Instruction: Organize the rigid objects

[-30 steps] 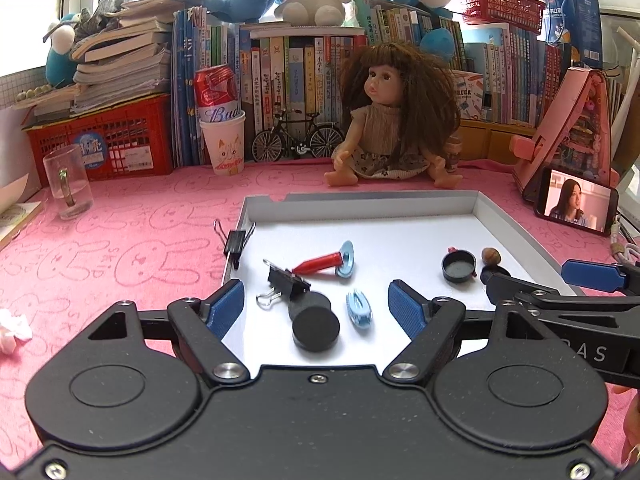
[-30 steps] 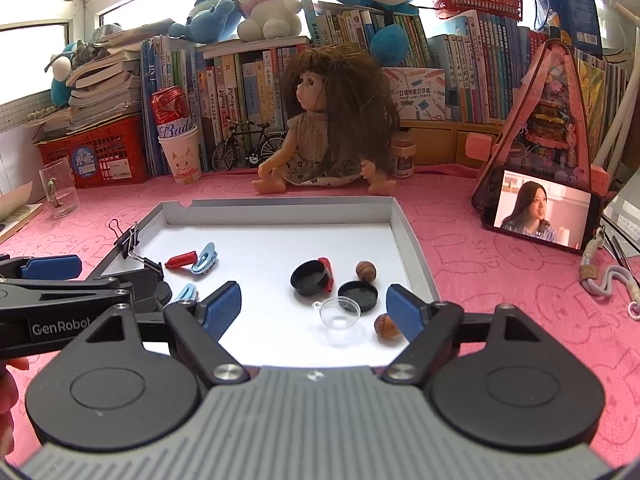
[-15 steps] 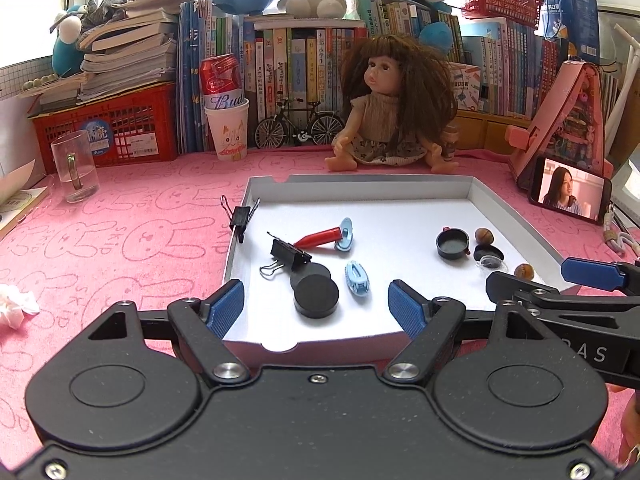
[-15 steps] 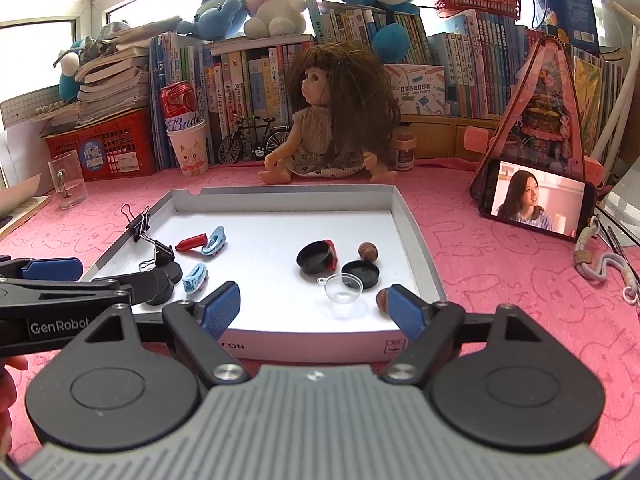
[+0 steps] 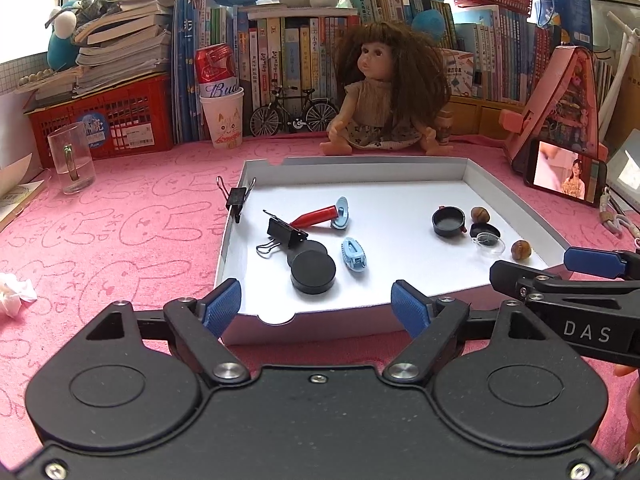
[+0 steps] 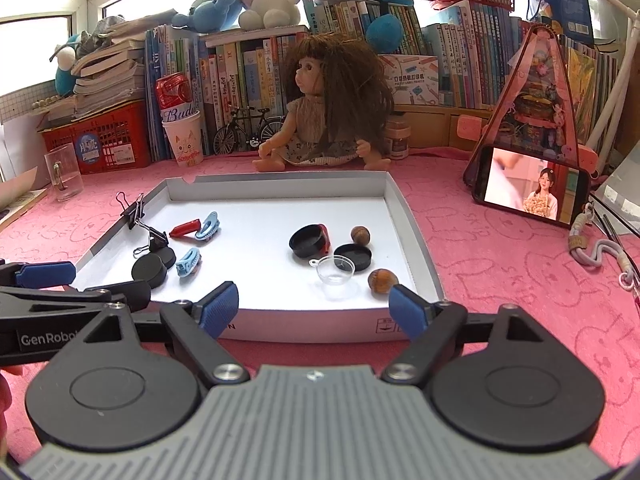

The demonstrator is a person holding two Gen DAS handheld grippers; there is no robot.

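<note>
Both grippers hang before the near wall of the white tray [image 5: 516, 204], jaws spread wide and empty: the left gripper [image 5: 317, 307] and the right gripper [image 6: 315, 305]. Inside lie two black discs [image 5: 313, 272], one half hidden behind the other, a binder clip [image 5: 285, 233], blue clips [image 5: 353, 255], and a clear cup [image 6: 335, 271] overlapping a black lid [image 6: 354, 256]. Two nuts [image 6: 383, 280] sit nearby. A red piece [image 6: 326, 238] is mostly hidden behind a black cap [image 6: 307, 240].

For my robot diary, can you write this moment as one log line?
left gripper: open, empty | right gripper: open, empty | white tray: holds small items
</note>
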